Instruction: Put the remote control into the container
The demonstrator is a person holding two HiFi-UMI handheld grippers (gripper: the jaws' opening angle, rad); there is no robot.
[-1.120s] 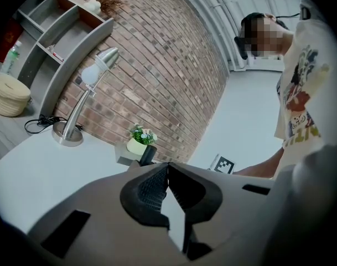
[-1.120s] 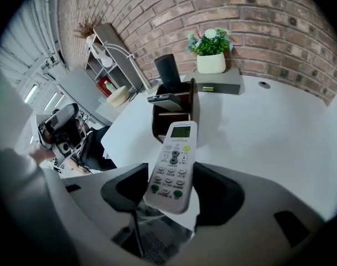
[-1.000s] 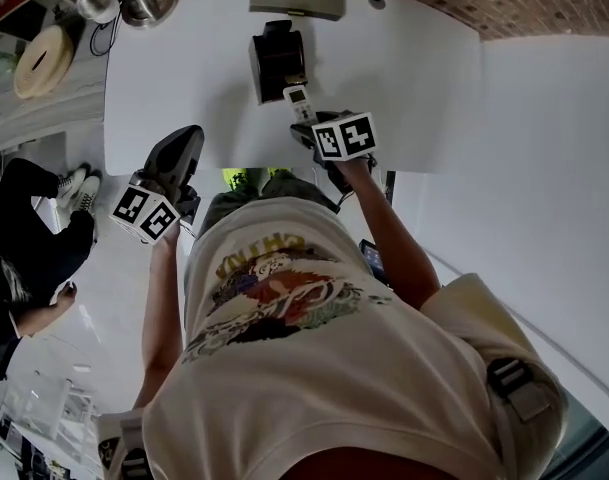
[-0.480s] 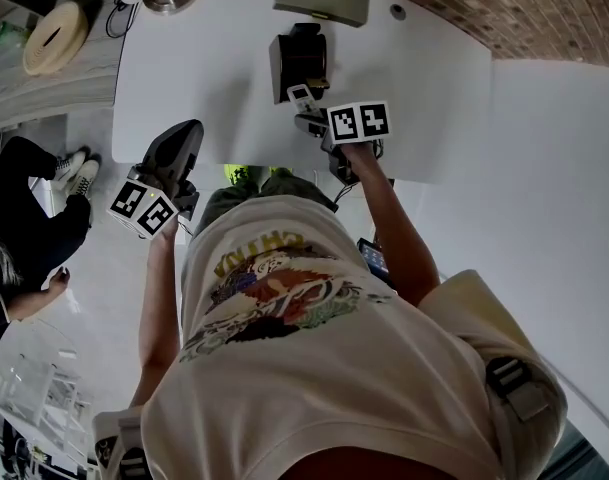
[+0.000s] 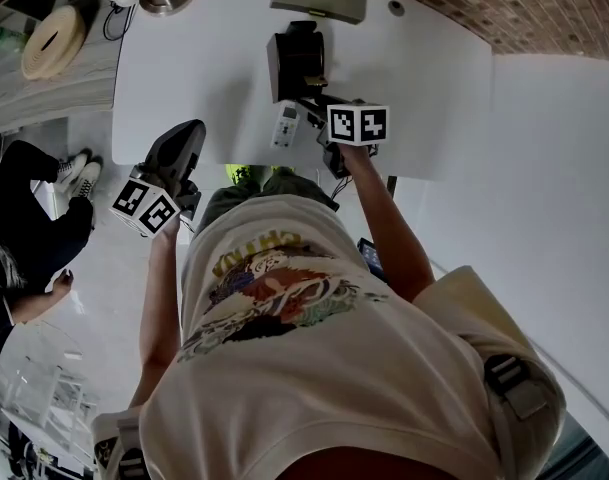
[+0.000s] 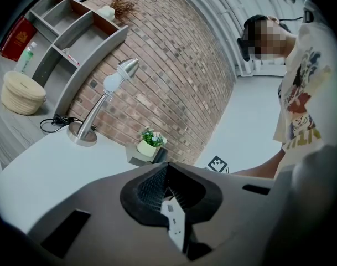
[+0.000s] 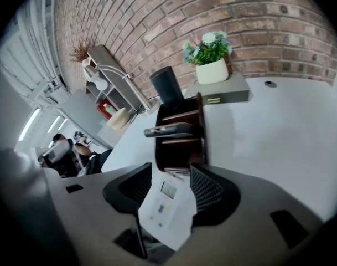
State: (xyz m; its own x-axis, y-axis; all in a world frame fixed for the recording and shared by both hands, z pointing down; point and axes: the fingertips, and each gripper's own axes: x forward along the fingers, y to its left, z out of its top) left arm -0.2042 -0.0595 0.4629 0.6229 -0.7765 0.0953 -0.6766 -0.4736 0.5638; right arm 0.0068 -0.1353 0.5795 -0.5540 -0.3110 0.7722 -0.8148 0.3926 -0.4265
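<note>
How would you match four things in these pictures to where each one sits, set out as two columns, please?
1. white remote control
2. dark remote
3. potted plant
4. desk lamp

A. on the grey box by the brick wall
B. lying across the brown container
C. between the fingers of the right gripper
D. on the table, at its corner near the shelves

Pairs: 1-C, 2-B, 3-A, 4-D. The right gripper's fingers are closing, with the white remote control between them.

One white remote (image 7: pixel 165 204), one container (image 5: pixel 296 63), one lamp (image 6: pixel 104 96)
</note>
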